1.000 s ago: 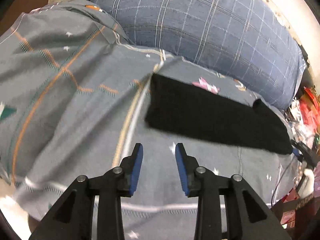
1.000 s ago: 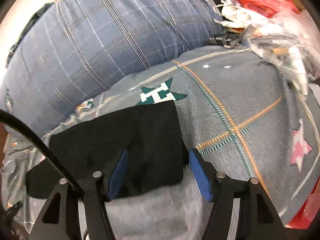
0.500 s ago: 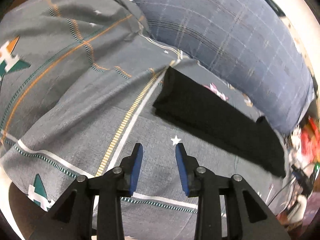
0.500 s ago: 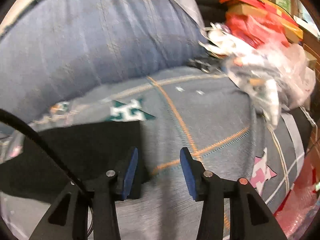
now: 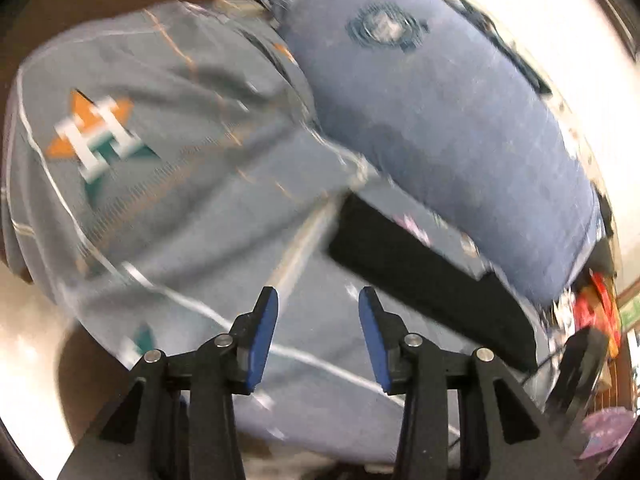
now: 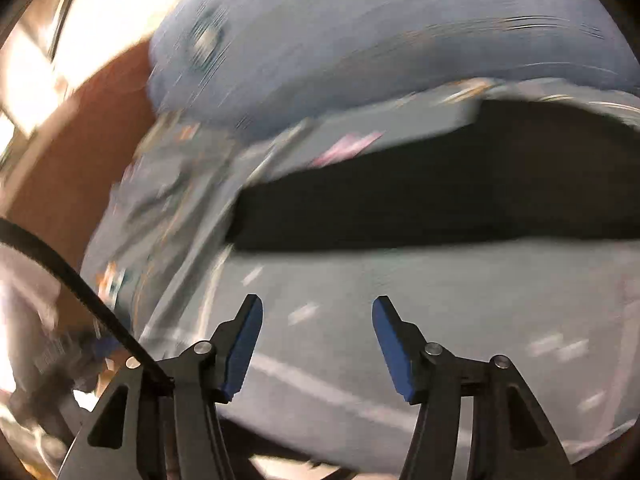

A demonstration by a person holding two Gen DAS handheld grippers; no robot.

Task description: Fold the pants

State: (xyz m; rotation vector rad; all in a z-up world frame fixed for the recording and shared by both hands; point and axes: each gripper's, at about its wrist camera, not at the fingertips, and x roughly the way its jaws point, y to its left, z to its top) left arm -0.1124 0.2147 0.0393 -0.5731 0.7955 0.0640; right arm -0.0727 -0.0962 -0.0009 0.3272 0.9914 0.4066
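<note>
The black pants (image 5: 432, 276) lie folded into a long flat strip on the grey patterned bedsheet (image 5: 192, 208), just in front of the blue pillow. They also show in the right wrist view (image 6: 440, 200). My left gripper (image 5: 318, 336) is open and empty, held above the sheet, back from the strip's near left end. My right gripper (image 6: 316, 344) is open and empty, above the sheet in front of the strip. Both views are blurred by motion.
A large blue plaid pillow (image 5: 440, 112) lies along the far side of the bed, also in the right wrist view (image 6: 360, 40). Red packets and clutter (image 5: 596, 312) sit at the right. The bed's near edge and pale floor (image 5: 28, 360) show at lower left.
Both grippers have pulled back and away from the pants, empty. The right gripper has swung left to face the strip and opened wider. The pants have stayed in place.
</note>
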